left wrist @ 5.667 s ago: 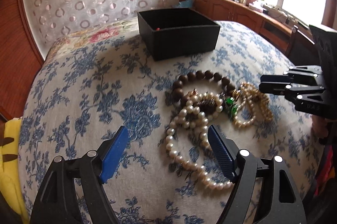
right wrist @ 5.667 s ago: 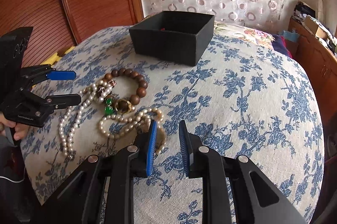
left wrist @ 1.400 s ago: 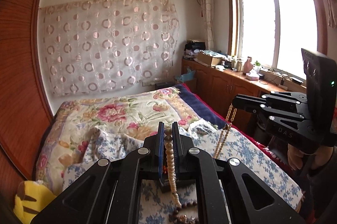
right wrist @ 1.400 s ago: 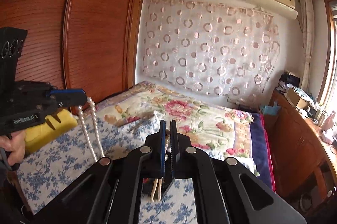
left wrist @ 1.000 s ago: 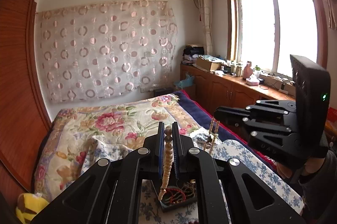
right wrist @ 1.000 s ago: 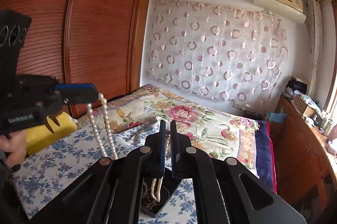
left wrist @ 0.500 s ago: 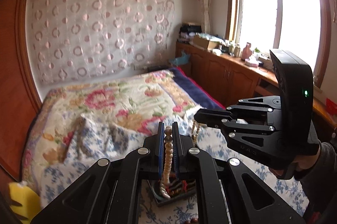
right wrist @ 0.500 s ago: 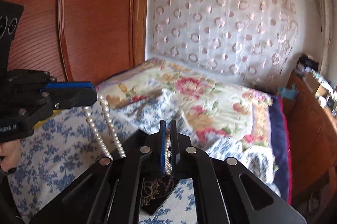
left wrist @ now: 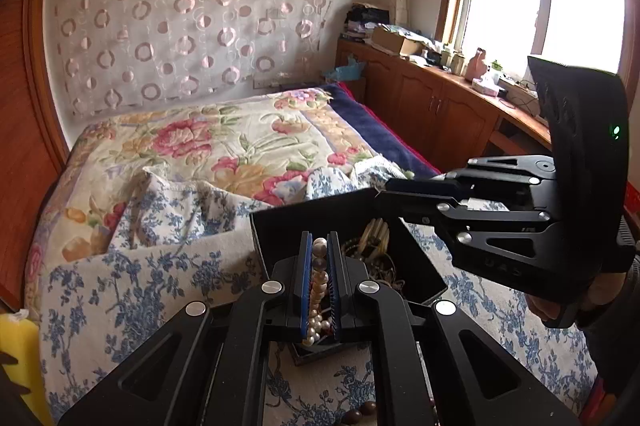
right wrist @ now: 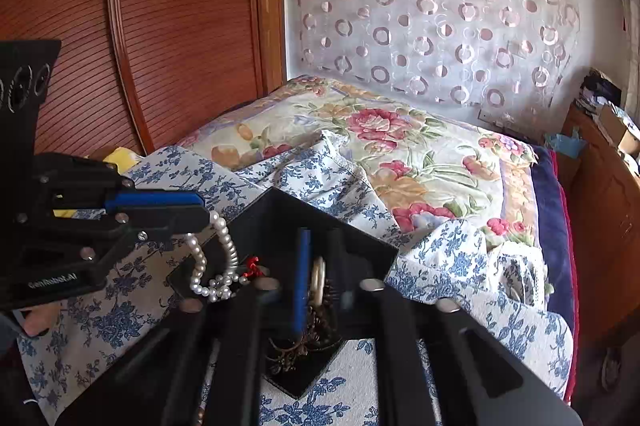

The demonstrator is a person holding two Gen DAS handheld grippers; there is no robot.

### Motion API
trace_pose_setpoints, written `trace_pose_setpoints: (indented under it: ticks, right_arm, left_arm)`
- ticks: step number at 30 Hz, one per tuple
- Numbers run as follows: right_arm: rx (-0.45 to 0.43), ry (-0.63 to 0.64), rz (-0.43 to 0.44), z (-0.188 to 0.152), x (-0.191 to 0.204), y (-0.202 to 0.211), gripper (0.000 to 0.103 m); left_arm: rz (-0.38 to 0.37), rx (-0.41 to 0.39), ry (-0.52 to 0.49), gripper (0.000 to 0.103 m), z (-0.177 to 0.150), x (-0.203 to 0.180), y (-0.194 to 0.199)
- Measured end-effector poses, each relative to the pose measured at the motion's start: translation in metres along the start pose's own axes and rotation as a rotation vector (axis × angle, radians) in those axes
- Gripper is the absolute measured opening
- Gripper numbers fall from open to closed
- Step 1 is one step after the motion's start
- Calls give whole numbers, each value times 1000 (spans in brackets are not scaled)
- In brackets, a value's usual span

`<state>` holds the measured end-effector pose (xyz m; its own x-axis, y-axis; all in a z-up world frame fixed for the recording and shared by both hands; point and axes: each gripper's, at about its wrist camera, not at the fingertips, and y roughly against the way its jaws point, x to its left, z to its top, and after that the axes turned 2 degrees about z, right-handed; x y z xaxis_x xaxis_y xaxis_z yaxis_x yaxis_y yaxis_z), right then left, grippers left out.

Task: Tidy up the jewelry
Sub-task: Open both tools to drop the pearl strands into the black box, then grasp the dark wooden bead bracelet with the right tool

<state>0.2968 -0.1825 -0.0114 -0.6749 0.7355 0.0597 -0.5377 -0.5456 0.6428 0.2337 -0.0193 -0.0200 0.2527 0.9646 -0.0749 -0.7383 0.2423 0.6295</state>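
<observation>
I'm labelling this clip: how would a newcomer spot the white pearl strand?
Find the blue-flowered bedspread, then the open black box on it. The white pearl strand hangs from the left hand-held gripper into that box, its round white beads unlike the dark tangle inside.

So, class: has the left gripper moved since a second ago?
Yes. The left gripper has come down toward the black box; the curtain sits higher in view.

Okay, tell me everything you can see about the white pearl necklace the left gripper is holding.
The white pearl necklace is a string of small, round, glossy cream-white beads. The left gripper is shut on it, pinching the strand between its blue pads. From there two lengths hang down and bunch in a loose heap inside the open black square box, which sits on the blue floral bedspread. One darker bead shows between the pads.
</observation>
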Motion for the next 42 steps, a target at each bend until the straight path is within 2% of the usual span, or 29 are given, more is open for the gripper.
trace_pose_setpoints:
  ticks: [1,11,15,20,23,33,34,36,42]
  right_arm:
    - [-2,-2,2,-1,-1,1,29]
    - [-14,-23,-18,-16,0,23,29]
    - [-15,-29,-23,-28,4,32,29]
    - [-21,-34,-7,-47,17,48,29]
    - [-14,-44,15,-60,26,54,29]
    - [137,-32,85,-103,61,26,29]
    - [156,-23,93,-107,65,22,29]
    - [178,-14,100,-111,71,16,29]
    - [220,14,82,-116,83,5,29]
  left_arm:
    - [-1,3,0,7,1,-1,-1]
    - [5,-6,-13,7,-1,-10,5]
    - [-2,-23,-3,25,-5,-9,14]
    - [-3,-44,-5,33,-17,-8,35]
    - [12,-27,-5,36,-34,-4,41]
    - [27,105,33,39,-89,15,35]
    - [27,113,38,45,-93,17,35]
    - [31,124,43,49,-103,19,35]
    - [35,151,45,50,-121,15,39]
